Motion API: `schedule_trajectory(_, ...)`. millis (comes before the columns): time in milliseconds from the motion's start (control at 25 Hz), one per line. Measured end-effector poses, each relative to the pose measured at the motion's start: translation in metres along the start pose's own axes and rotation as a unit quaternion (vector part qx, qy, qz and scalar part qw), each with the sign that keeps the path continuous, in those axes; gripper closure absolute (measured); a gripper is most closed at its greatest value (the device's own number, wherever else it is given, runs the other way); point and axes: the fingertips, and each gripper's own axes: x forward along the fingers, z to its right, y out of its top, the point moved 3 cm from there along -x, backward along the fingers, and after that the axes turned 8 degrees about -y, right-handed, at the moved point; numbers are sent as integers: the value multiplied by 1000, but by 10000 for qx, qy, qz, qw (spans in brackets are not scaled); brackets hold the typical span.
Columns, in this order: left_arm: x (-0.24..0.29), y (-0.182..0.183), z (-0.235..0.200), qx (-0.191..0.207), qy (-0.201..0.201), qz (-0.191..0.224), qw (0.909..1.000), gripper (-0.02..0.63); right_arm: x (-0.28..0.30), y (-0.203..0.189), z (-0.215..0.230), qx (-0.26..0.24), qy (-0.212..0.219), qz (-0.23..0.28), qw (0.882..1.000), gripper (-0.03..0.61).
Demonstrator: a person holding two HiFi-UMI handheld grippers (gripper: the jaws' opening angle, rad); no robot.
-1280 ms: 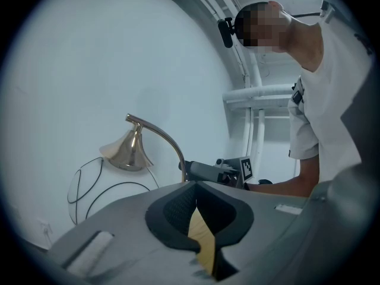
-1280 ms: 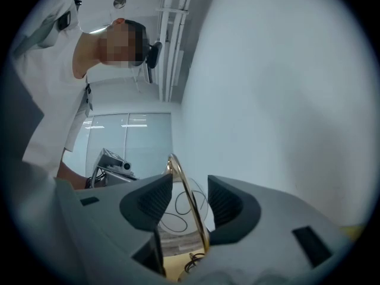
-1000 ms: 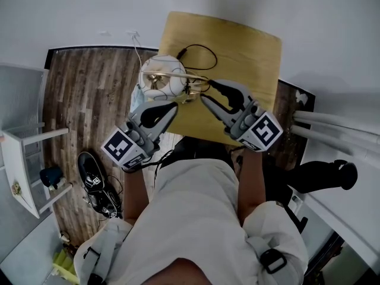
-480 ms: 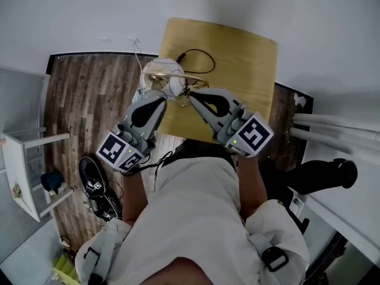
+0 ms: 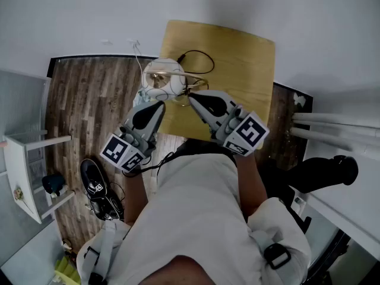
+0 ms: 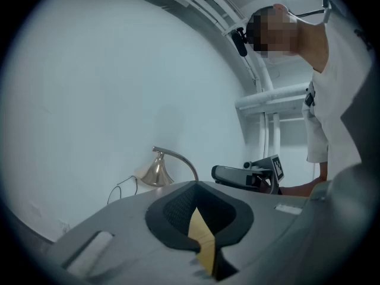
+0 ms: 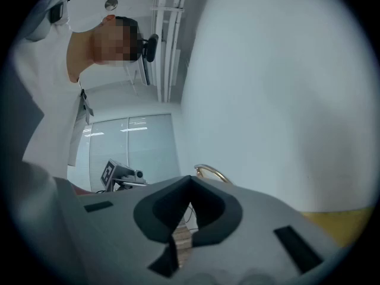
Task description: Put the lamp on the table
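The lamp (image 5: 163,79), a white rounded shade on a thin curved brass arm, is at the left edge of the small yellow wooden surface (image 5: 237,64). Its shade hangs out past that edge, above the dark plank floor (image 5: 89,100). Its long axis lies crosswise to the edge, with the shade toward the floor side and the brass arm pointing inward over the surface. Whether it rests on the surface or is carried just clear of it cannot be told. A thin black cable (image 5: 199,55) loops on the surface just beyond the arm.

The left gripper (image 5: 159,104) reaches in at the surface's left edge with its fingers closed together and the tips at the lamp's lower part. In the left gripper view the lamp (image 6: 155,172) shows a brass cone whose arm arcs down to those tips. The right gripper (image 5: 191,95) is over the near left part of the surface, fingers also closed, tips at the brass arm. In the right gripper view the lamp (image 7: 211,172) curves up just behind the tips. No view shows whether either pair actually pinches the arm.
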Motion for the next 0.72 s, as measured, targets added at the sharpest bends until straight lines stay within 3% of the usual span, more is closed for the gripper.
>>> schedule_trajectory(720,2,-7,1,-24,-25,-42,10000,614,0,-6,-6,-96,141,-105,9998,581)
